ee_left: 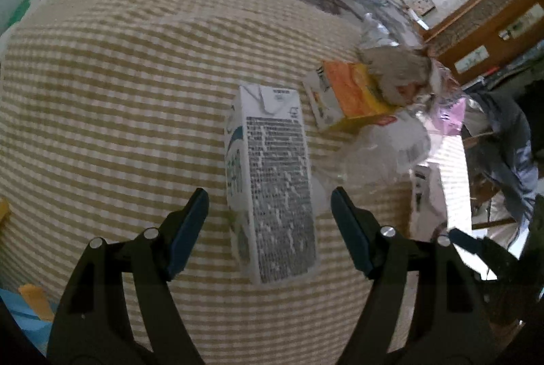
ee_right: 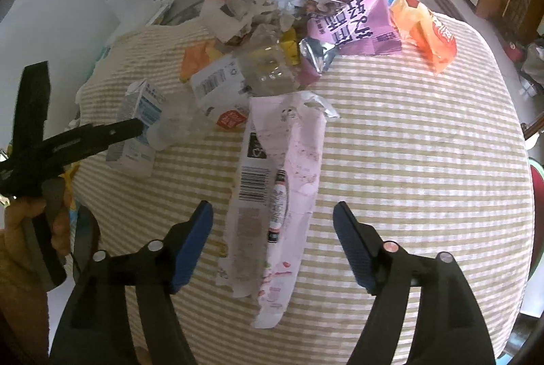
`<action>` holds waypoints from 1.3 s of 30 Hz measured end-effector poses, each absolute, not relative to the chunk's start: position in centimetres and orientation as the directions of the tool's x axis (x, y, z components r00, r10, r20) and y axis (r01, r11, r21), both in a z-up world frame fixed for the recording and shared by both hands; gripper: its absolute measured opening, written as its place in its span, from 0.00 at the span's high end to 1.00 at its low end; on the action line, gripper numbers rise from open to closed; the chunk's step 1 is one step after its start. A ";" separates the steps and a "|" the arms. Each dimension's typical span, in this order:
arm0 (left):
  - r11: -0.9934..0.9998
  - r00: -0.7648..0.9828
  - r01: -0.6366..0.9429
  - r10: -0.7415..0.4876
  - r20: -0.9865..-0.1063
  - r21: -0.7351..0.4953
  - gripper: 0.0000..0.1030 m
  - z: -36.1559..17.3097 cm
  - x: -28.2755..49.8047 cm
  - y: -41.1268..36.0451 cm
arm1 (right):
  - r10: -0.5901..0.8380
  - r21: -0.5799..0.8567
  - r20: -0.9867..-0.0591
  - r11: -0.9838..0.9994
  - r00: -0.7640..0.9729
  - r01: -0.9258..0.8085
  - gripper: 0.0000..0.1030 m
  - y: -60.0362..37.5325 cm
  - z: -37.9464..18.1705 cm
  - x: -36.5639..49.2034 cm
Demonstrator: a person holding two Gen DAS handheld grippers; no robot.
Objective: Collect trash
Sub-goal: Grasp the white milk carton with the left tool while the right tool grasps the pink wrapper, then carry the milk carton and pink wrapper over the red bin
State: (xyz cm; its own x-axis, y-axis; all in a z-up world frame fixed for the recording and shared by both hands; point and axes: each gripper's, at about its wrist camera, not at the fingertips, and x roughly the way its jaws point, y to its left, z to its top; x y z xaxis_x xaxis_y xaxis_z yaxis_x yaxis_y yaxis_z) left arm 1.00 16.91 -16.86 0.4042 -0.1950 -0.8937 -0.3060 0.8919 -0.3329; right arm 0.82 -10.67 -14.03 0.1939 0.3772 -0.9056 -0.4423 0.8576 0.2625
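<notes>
On the striped tablecloth (ee_left: 102, 100), both grabs were at the approach stage. Left gripper (ee_left: 270, 200) was spread wide, astride the near end of the white carton (ee_left: 272, 181) lying flat, not touching it. Right gripper (ee_right: 272, 212) was also wide, over the pale pink wrapper (ee_right: 275, 195) (flat, crinkled). My read: each needed to drop lower and close; the thin wrapper would likely need pinching at an edge. Trash pile (ee_right: 272, 35) sat beyond.

Right hand-held gripper (ee_right: 272, 222) held wide open above pink wrapper (ee_right: 272, 195), laid flat on striped worktop (ee_right: 425, 161). Trash pile (ee_right: 272, 35) heaped at far edge. Left hand-held gripper (ee_right: 112, 130) seen beside white carton (ee_right: 139, 127).
</notes>
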 end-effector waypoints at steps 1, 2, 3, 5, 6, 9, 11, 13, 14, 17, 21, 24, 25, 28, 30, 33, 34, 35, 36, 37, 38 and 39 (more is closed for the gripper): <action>0.891 0.396 -0.316 -0.188 -0.899 -0.325 0.30 -17.1 1.4 16.8 | 0.376 0.261 -0.907 0.857 0.192 -0.443 0.29 -10.4 -14.2 1.0; 0.888 0.394 -0.328 -0.182 -0.901 -0.323 0.30 -17.2 1.6 16.7 | 0.373 0.259 -0.908 0.858 0.192 -0.444 0.29 -10.2 -14.2 0.9; 0.878 0.405 -0.341 -0.184 -0.896 -0.335 0.31 -17.3 1.5 16.7 | 0.370 0.256 -0.909 0.858 0.191 -0.446 0.28 -10.1 -14.3 0.9; 0.866 0.418 -0.355 -0.191 -0.888 -0.353 0.41 -17.5 1.9 16.8 | 0.368 0.255 -0.911 0.858 0.187 -0.446 0.28 -10.0 -14.4 0.7; 0.858 0.426 -0.354 -0.205 -0.881 -0.371 0.49 -17.5 1.9 16.9 | 0.367 0.255 -0.912 0.858 0.185 -0.446 0.28 -9.9 -14.6 0.7; 0.860 0.431 -0.353 -0.200 -0.880 -0.368 0.52 -17.3 2.1 16.7 | 0.358 0.250 -0.916 0.863 0.181 -0.439 0.28 -9.9 -14.9 0.7; 0.866 0.437 -0.349 -0.188 -0.879 -0.358 0.57 -17.1 1.8 16.6 | 0.354 0.249 -0.918 0.867 0.181 -0.432 0.28 -9.8 -15.1 0.8; 0.863 0.452 -0.352 -0.183 -0.873 -0.363 0.59 -16.6 1.2 16.5 | 0.347 0.244 -0.919 0.872 0.185 -0.424 0.27 -9.8 -15.2 1.0; 0.864 0.462 -0.351 -0.177 -0.869 -0.362 0.60 -16.2 0.9 16.4 | 0.346 0.243 -0.919 0.874 0.188 -0.422 0.27 -9.8 -15.3 1.0; 0.863 0.495 -0.347 -0.163 -0.854 -0.366 0.60 -15.1 -0.5 16.2 | 0.343 0.243 -0.921 0.878 0.187 -0.413 0.26 -9.7 -15.5 1.3; 0.867 0.525 -0.328 -0.163 -0.835 -0.376 0.60 -13.8 -1.7 15.5 | 0.342 0.246 -0.922 0.881 0.182 -0.405 0.26 -9.2 -16.1 1.6; 0.875 0.536 -0.305 -0.168 -0.827 -0.376 0.60 -12.9 -2.2 14.4 | 0.338 0.241 -0.923 0.881 0.183 -0.408 0.24 -8.8 -16.5 1.7; 0.877 0.538 -0.295 -0.175 -0.825 -0.379 0.60 -12.7 -2.3 14.0 | 0.334 0.237 -0.925 0.880 0.183 -0.411 0.24 -8.6 -16.6 1.7; 0.885 0.545 -0.264 -0.190 -0.816 -0.383 0.60 -12.0 -2.1 12.7 | 0.328 0.230 -0.929 0.876 0.173 -0.425 0.25 -8.4 -17.2 1.5; 0.890 0.551 -0.246 -0.198 -0.811 -0.385 0.60 -11.5 -2.1 12.1 | 0.342 0.242 -0.924 0.872 0.174 -0.424 0.39 -8.7 -17.3 1.5; 0.897 0.553 -0.211 -0.217 -0.804 -0.388 0.60 -11.0 -1.8 10.9 | 0.380 0.275 -0.906 0.864 0.188 -0.422 0.42 -9.6 -16.8 1.4; 0.897 0.552 -0.204 -0.225 -0.803 -0.392 0.60 -10.9 -1.7 10.5 | 0.401 0.292 -0.894 0.859 0.200 -0.421 0.43 -10.1 -16.3 1.3; 0.897 0.551 -0.197 -0.233 -0.801 -0.397 0.60 -10.8 -1.7 10.2 | 0.415 0.302 -0.885 0.856 0.210 -0.419 0.43 -10.4 -16.0 1.2; 0.897 0.552 -0.190 -0.239 -0.799 -0.400 0.60 -10.7 -1.7 9.9 | 0.428 0.312 -0.875 0.855 0.224 -0.415 0.43 -11.0 -15.5 1.2; 0.898 0.553 -0.179 -0.245 -0.797 -0.401 0.60 -10.6 -1.6 9.4 | 0.436 0.318 -0.869 0.854 0.233 -0.411 0.43 -11.4 -15.2 1.1; 0.900 0.554 -0.170 -0.249 -0.795 -0.401 0.60 -10.4 -1.5 9.0 | 0.443 0.325 -0.862 0.855 0.245 -0.404 0.43 -12.0 -14.9 1.1; 0.903 0.555 -0.161 -0.250 -0.793 -0.398 0.60 -10.3 -1.4 8.7 | 0.449 0.331 -0.855 0.857 0.260 -0.395 0.43 -12.7 -14.4 1.2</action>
